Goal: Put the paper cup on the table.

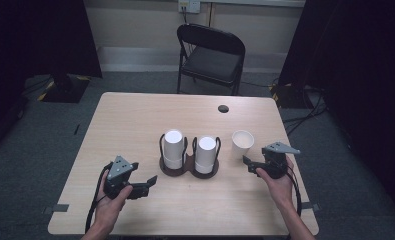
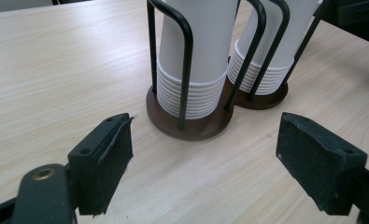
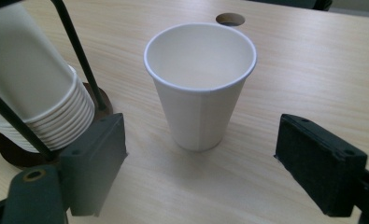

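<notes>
A dark double holder with black wire rails stands mid-table and carries two stacks of upturned white paper cups. To its right, a single white paper cup stands upright and empty. My left gripper rests near the front left, open, pointing at the holder, which lies just ahead of its bare jaws. My right gripper is open a little in front of the single cup. In the right gripper view the cup stands just beyond the wide-apart pads, untouched.
A round cable hole sits near the table's far edge. A black folding chair stands behind the table. Dark curtains hang on both sides. Bare wood lies to the left of the holder and along the front edge.
</notes>
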Demonstrator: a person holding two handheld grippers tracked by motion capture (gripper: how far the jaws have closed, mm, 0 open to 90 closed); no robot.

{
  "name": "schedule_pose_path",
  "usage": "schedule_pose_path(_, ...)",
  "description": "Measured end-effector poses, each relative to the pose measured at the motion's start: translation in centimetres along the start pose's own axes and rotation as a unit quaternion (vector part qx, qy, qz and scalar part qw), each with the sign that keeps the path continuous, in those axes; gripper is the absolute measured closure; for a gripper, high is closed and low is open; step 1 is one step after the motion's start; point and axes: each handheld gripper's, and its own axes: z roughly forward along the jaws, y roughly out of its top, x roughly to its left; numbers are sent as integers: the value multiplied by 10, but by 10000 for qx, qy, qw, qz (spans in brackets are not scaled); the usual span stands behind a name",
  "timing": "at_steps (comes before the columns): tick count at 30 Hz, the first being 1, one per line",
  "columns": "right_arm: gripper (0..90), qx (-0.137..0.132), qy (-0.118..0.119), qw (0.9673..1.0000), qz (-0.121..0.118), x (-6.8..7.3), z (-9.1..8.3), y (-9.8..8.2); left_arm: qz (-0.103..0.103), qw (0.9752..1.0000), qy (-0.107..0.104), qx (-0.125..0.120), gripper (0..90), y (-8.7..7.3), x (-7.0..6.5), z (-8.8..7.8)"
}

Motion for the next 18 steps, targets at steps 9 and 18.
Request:
schedule_pose_path(9, 158, -226, 73, 9994, -231, 24, -28, 0, 52, 9999, 10, 132, 166, -3, -2, 4)
schedule_pose_path(18, 158, -430, 234, 9985, -238, 49, -54, 0, 83, 9998, -29, 174, 166, -5, -6, 6)
